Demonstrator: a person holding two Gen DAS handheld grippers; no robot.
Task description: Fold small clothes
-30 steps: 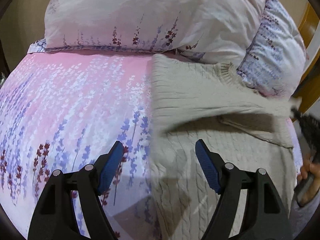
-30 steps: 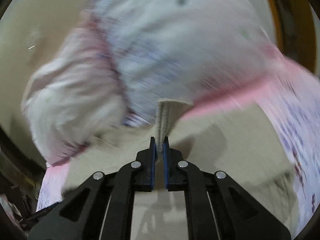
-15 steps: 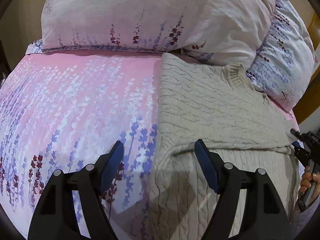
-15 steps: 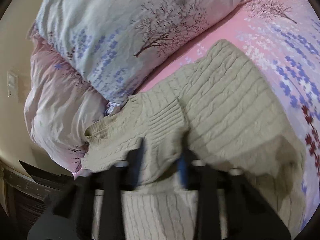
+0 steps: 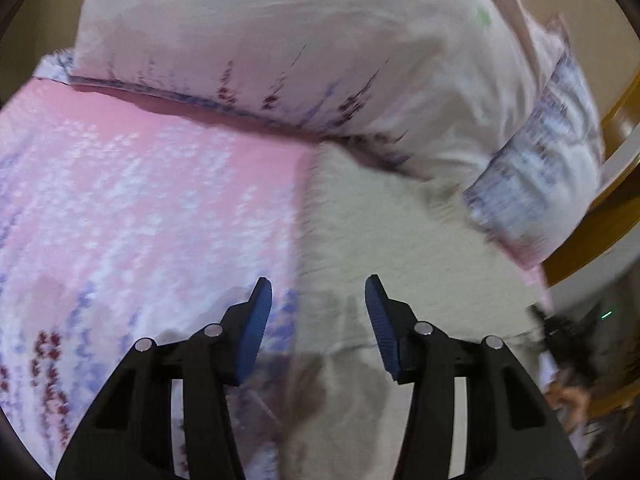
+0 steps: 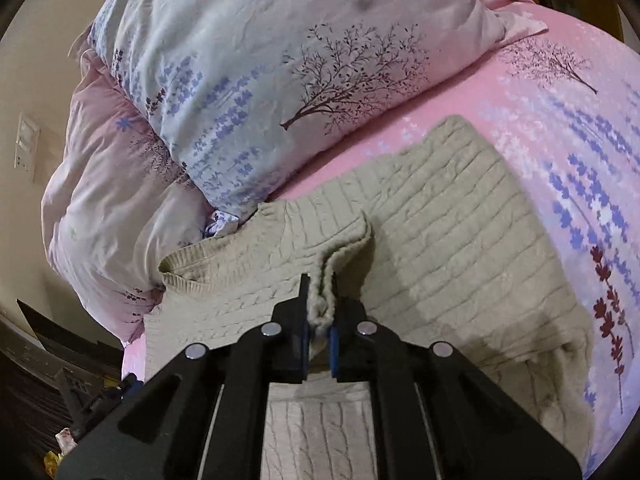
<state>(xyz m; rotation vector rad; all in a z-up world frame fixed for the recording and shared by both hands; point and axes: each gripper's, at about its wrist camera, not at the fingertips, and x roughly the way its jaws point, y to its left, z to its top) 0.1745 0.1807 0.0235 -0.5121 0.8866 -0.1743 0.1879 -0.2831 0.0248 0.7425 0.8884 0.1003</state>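
Observation:
A beige cable-knit sweater (image 6: 460, 240) lies flat on the pink floral bed sheet (image 6: 560, 120), its collar (image 6: 188, 272) toward the pillows. One sleeve lies folded across its chest. My right gripper (image 6: 320, 304) is shut on a bunched fold of the sweater near the sleeve's end, just above the cloth. In the blurred left wrist view the sweater (image 5: 400, 240) fills the right half. My left gripper (image 5: 318, 296) is open and empty, hovering over the sweater's left edge. The right gripper (image 5: 560, 332) shows there as a dark blur at the far right.
Two floral pillows (image 6: 300, 60) are stacked at the head of the bed, touching the sweater's collar. They also show in the left wrist view (image 5: 320, 60). A wooden bed frame (image 5: 600, 200) is at the right. The pink sheet (image 5: 140, 200) spreads to the left.
My right gripper carried the sleeve across the sweater and set it down, opened briefly, and is now shut on a fold of it. My left gripper moved forward, staying open.

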